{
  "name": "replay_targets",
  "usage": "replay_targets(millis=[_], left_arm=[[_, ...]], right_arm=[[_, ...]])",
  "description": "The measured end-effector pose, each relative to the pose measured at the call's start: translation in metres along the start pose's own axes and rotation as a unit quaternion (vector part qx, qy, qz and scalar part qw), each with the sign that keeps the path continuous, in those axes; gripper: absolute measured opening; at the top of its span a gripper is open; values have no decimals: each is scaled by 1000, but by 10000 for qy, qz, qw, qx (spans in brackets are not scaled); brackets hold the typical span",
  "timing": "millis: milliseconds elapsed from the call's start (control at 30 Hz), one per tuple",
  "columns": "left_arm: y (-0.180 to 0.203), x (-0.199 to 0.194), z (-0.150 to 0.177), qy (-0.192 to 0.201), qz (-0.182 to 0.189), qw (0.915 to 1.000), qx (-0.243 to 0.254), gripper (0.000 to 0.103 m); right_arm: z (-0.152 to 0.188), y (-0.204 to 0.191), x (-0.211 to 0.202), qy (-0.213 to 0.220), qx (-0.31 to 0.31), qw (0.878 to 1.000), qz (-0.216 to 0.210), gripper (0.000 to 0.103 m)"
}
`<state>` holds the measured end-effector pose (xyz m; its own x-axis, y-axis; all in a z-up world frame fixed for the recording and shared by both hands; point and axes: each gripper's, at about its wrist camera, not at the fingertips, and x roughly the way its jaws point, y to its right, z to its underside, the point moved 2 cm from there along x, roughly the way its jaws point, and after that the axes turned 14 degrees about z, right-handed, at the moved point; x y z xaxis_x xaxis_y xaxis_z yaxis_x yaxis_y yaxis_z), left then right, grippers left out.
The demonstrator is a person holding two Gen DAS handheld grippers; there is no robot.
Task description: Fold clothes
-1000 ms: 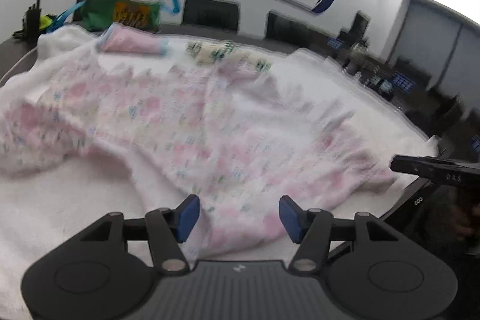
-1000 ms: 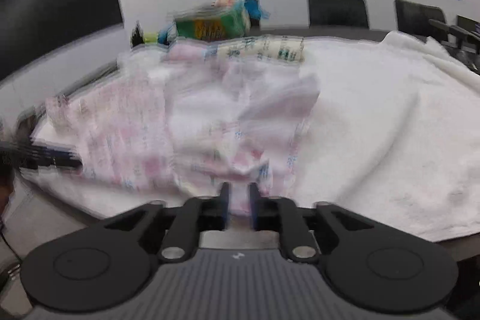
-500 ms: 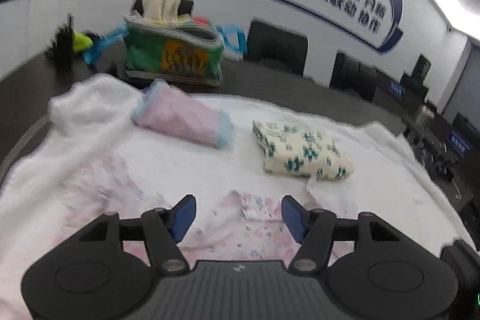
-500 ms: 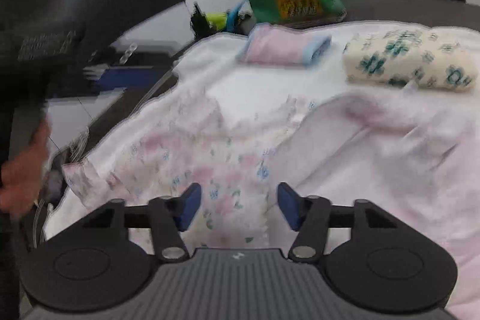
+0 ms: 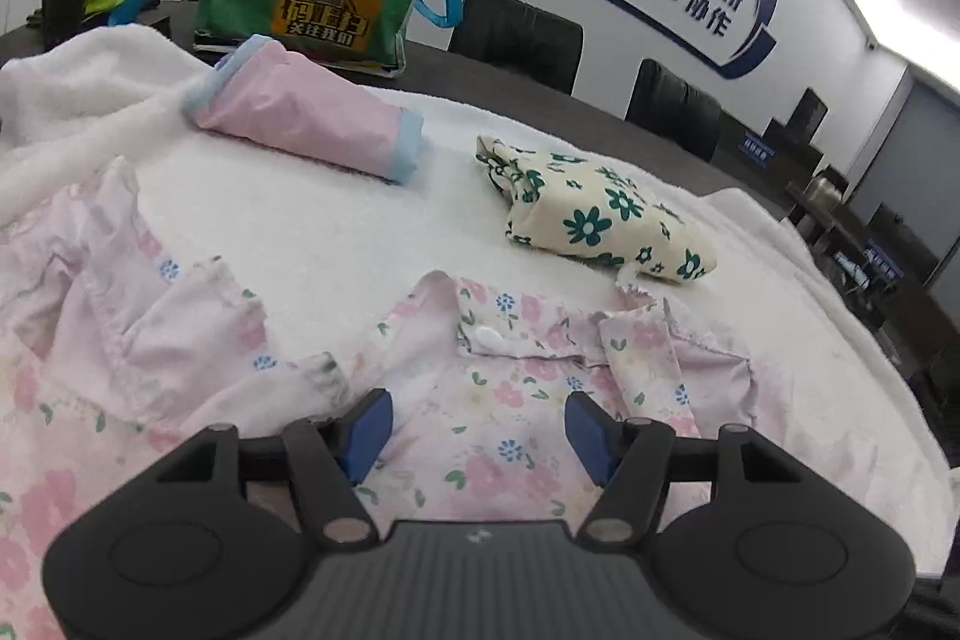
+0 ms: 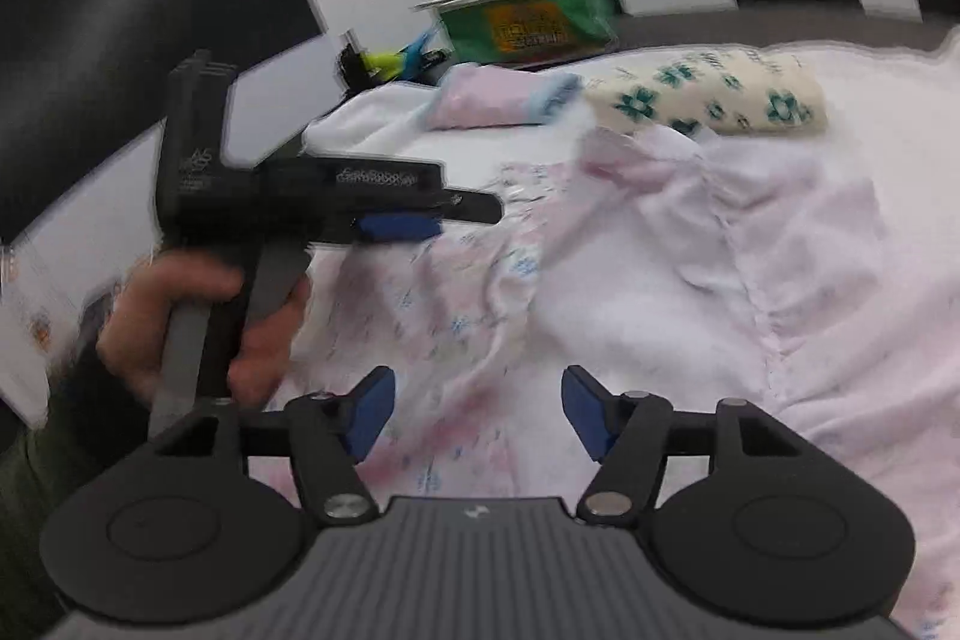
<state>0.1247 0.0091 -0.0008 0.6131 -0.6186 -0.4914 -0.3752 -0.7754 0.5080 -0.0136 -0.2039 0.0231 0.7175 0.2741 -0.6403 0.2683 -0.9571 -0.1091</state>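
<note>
A pink floral shirt (image 5: 198,328) lies spread and rumpled on a white towel (image 5: 336,232), collar towards the far side. My left gripper (image 5: 479,421) hovers open just short of the collar, nothing between its blue pads. In the right wrist view the shirt (image 6: 660,268) shows its pale inside. My right gripper (image 6: 477,400) is over it with jaws opening and no cloth pinched. A hand (image 6: 180,322) holds the left gripper (image 6: 444,217) at the left of that view.
Beyond the shirt lie a folded pink garment (image 5: 300,118) and a folded cream garment with green flowers (image 5: 606,214). A green bag (image 5: 306,10) stands behind them on the dark table. Black chairs (image 5: 516,40) line the far wall.
The left gripper has swung from the shirt's lower part to its collar. The right jaws, close together over the cloth a second ago, now stand wide apart; the left gripper has come into its view.
</note>
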Motion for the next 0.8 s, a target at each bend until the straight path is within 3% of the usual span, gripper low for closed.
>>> replay_targets(millis=[33, 100, 200, 267, 333, 367, 400, 467, 567, 633, 667, 800], left_arm=[[-2, -2, -1, 35, 35, 10000, -71, 62], [-3, -3, 0, 81, 58, 9999, -112, 62], [3, -2, 2, 93, -107, 9998, 126, 62], [7, 0, 4, 115, -215, 9993, 268, 63], [10, 2, 6, 148, -307, 9987, 376, 63], [10, 3, 7, 180, -333, 9985, 402, 63], [10, 3, 8, 203, -343, 9983, 432, 63], [10, 4, 9, 236, -357, 9979, 495, 63], [11, 4, 10, 260, -379, 9973, 565, 63], [11, 5, 10, 246, -411, 9970, 604, 63], [12, 6, 10, 237, -432, 9967, 643, 64], [14, 8, 11, 199, -430, 9963, 723, 64]], right_arm=[[4, -5, -2, -16, -198, 9997, 127, 48], [14, -11, -1, -160, -470, 9980, 397, 0], [23, -16, -14, -211, -688, 9961, 515, 1], [19, -12, -22, -213, -604, 9972, 375, 5], [-1, -1, -25, 33, -361, 9992, 151, 25], [-14, 6, -23, 205, -272, 9993, 151, 46], [-29, 15, -16, 376, -171, 9989, 206, 51], [-59, 33, 9, 510, -212, 9963, 659, 50], [-85, 43, 49, 544, -1013, 9781, 1732, 50], [-92, 49, 78, 235, -1314, 9734, 1861, 35], [-91, 52, 86, 148, -1329, 9723, 1918, 0], [-80, 55, 89, 118, -1298, 9629, 2364, 2]])
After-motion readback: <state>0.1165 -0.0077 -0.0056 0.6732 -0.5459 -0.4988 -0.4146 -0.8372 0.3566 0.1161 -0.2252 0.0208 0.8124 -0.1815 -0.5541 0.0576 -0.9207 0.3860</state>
